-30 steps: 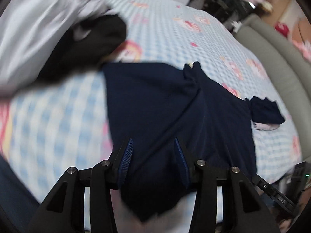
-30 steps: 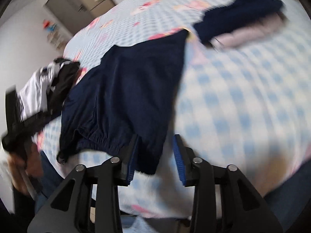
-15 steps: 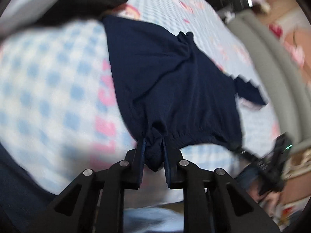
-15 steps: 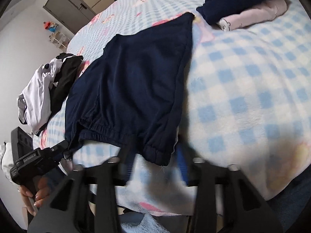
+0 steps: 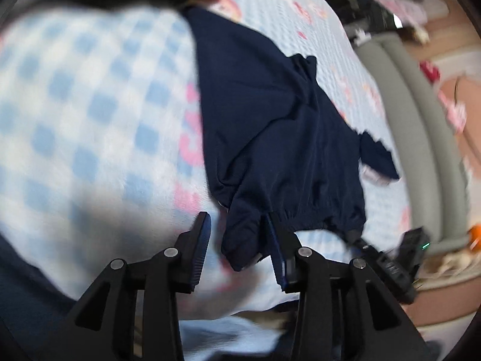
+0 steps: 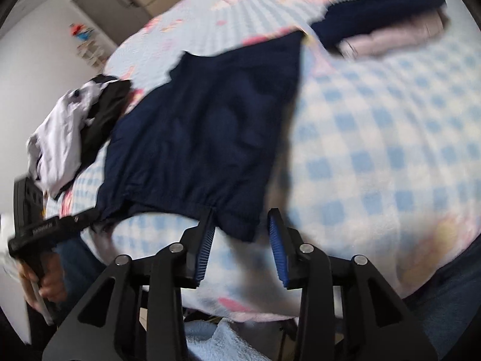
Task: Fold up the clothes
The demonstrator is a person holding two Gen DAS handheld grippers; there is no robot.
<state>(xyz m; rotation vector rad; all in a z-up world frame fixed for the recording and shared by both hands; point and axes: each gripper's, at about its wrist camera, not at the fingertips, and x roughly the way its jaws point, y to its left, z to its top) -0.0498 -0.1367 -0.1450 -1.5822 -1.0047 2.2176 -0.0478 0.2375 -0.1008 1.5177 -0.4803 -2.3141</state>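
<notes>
A dark navy garment with an elastic waistband (image 5: pixel 270 126) lies spread on the blue checked bed cover; it also shows in the right wrist view (image 6: pixel 204 138). My left gripper (image 5: pixel 237 234) is open, its jaws either side of the waistband's near left corner. My right gripper (image 6: pixel 240 231) is open around the waistband's near right corner. Neither is closed on the cloth.
A pile of white and black clothes (image 6: pixel 75 129) lies left of the garment. A folded stack, navy over pink (image 6: pixel 387 27), sits at the far right of the bed. A grey padded bed frame (image 5: pixel 421 120) runs along the far side. The bed's near edge is just below both grippers.
My left gripper was shut on the waistband corner half a second ago and has opened. The right gripper stays open at the other corner. The garment has been pulled nearer the bed edge.
</notes>
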